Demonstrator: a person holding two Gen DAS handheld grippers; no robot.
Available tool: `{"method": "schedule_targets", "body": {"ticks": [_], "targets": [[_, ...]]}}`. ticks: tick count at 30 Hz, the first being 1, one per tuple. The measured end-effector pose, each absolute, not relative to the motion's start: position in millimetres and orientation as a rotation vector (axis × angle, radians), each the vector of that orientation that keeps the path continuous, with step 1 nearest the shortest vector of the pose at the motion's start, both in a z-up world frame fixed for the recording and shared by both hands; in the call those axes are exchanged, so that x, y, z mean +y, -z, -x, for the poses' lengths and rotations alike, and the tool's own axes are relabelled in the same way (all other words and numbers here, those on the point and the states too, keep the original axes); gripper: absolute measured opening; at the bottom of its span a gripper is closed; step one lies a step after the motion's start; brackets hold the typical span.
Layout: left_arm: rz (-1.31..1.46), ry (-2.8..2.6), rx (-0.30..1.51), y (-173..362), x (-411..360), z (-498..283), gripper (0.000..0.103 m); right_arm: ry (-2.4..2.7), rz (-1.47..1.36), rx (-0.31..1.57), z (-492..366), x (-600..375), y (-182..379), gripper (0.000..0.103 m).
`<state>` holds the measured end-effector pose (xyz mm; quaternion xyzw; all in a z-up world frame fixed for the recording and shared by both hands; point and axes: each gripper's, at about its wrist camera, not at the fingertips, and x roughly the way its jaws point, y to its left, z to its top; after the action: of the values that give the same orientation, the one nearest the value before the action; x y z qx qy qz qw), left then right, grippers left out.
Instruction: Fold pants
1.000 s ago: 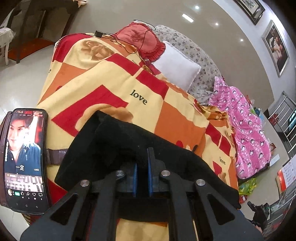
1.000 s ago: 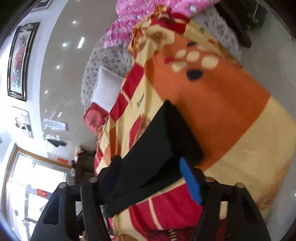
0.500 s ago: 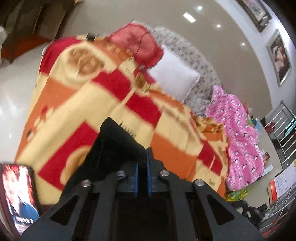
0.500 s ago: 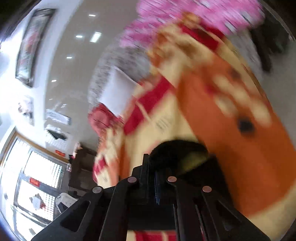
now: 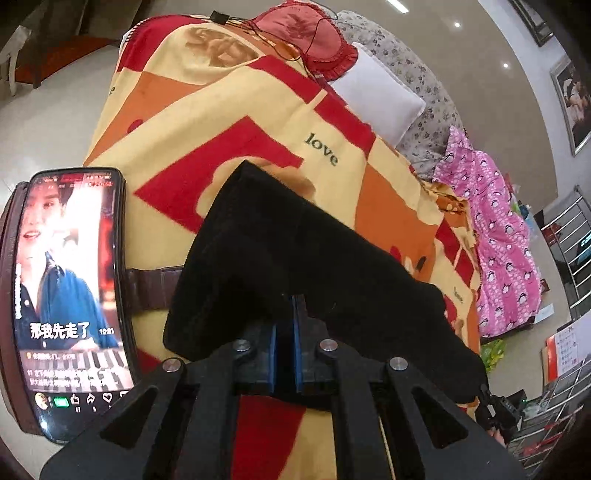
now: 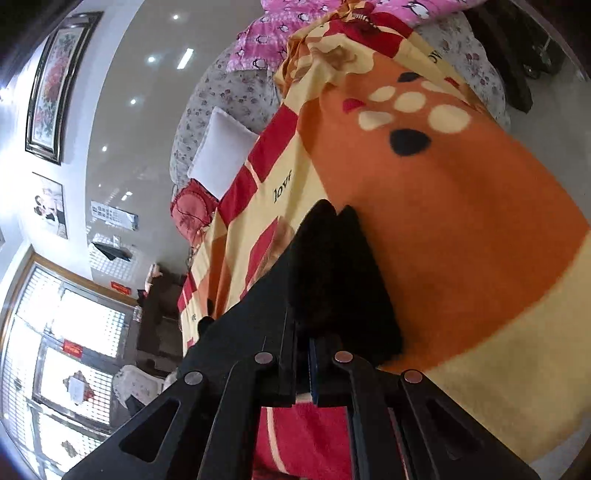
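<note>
One pair of black pants [image 5: 303, 266] lies on one yellow, red and orange blanket [image 5: 229, 122], and two grippers are on it. The left gripper [image 5: 285, 325] sits at lower centre of its frame, its blue-padded fingers drawn close with only a narrow slit between them, clamped on the near edge of the dark cloth. The right gripper [image 6: 302, 347] is at lower centre of its own frame, its fingers likewise pinched nearly together on the near end of the pants [image 6: 332, 273].

Only the left wrist view shows one phone [image 5: 70, 295] with a lit screen at the left edge, lying just beside the pants, and a brown strap [image 5: 151, 290] running from it under the cloth. Both views show one white pillow [image 5: 376, 96], one red cushion [image 5: 303, 33] and one pink patterned cover [image 5: 495, 240]. Only the right wrist view shows two framed pictures [image 6: 55, 85] on the wall at upper left and a window [image 6: 66, 339] at lower left.

In the left view the folded pants form a broad band, its long axis running from centre toward the lower right. In the right view the cloth narrows upward to two points at mid-frame.
</note>
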<state>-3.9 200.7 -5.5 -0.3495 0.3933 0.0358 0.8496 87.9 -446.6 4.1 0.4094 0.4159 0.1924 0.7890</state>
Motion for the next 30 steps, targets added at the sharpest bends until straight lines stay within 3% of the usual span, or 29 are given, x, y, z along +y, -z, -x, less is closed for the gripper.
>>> {"method": "schedule_targets", "body": {"ticks": [25, 30], "targets": [[0.755, -0.107, 0.831, 16, 197, 19, 0.005, -0.321, -0.826, 0.851, -88, -459, 7, 0.003], [0.705, -0.139, 0.813, 19, 191, 21, 0.009, -0.306, -0.791, 0.855, -87, -458, 6, 0.003]]}}
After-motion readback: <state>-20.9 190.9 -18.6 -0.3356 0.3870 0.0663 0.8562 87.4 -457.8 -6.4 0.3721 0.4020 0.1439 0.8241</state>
